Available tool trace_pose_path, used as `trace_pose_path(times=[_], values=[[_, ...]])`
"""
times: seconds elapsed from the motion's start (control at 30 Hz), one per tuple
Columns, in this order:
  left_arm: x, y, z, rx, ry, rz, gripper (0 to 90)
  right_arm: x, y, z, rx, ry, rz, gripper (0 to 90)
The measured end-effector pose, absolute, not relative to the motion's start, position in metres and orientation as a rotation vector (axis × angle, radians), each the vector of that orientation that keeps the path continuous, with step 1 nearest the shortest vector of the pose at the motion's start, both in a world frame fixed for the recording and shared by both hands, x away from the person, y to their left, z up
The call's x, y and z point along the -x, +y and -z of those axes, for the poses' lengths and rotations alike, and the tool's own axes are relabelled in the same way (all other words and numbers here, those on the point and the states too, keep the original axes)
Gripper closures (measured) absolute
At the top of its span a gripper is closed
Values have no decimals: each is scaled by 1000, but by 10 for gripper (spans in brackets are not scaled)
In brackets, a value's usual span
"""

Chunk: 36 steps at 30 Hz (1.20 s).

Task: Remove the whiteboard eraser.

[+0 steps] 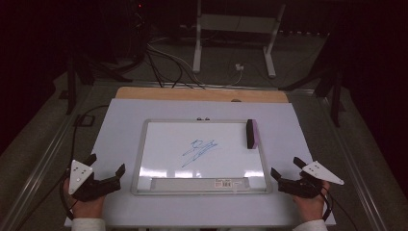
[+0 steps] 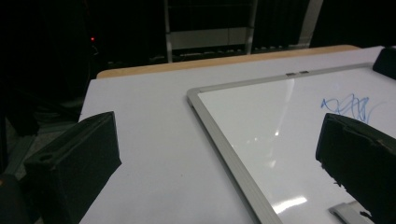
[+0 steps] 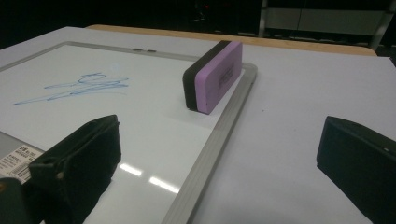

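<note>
A silver-framed whiteboard [image 1: 202, 190] lies flat mid-table with a blue scribble [image 1: 198, 150] at its centre. A purple and black eraser [image 1: 251, 133] stands on edge by the board's right frame; in the right gripper view the eraser [image 3: 217, 77] is ahead of the jaws. My left gripper [image 1: 107, 163] rests open at the board's lower left corner, nothing between its jaws. My right gripper [image 1: 286, 166] rests open at the lower right corner, likewise holding nothing. In the left gripper view the board's frame [image 2: 224, 149] runs between the jaws, and the scribble [image 2: 348, 105] is at the right.
The board lies on a white sheet [image 1: 120, 120] covering a wooden tabletop [image 1: 197, 94]. A metal stand [image 1: 235, 29] and cables [image 1: 163, 62] sit on the dark floor beyond the table. A barcode label [image 1: 230, 183] is on the board's bottom tray.
</note>
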<state>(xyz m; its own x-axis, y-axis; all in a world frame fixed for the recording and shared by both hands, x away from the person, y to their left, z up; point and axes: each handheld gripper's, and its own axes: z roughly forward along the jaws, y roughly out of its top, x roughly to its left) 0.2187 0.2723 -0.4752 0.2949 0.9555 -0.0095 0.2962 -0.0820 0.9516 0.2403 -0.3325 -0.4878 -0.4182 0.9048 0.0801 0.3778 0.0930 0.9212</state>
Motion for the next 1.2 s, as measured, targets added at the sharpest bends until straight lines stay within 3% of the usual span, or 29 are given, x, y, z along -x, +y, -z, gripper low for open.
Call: trace_pose_path(times=[0.6, 1.2], values=[[-220, 273, 480, -1594, 1208, -858, 6, -239, -334, 476, -1269, 1820, -1360, 0], [-220, 270, 483, -1599, 1219, -864, 6, -242, -324, 435, -1224, 1826, -1357, 0]])
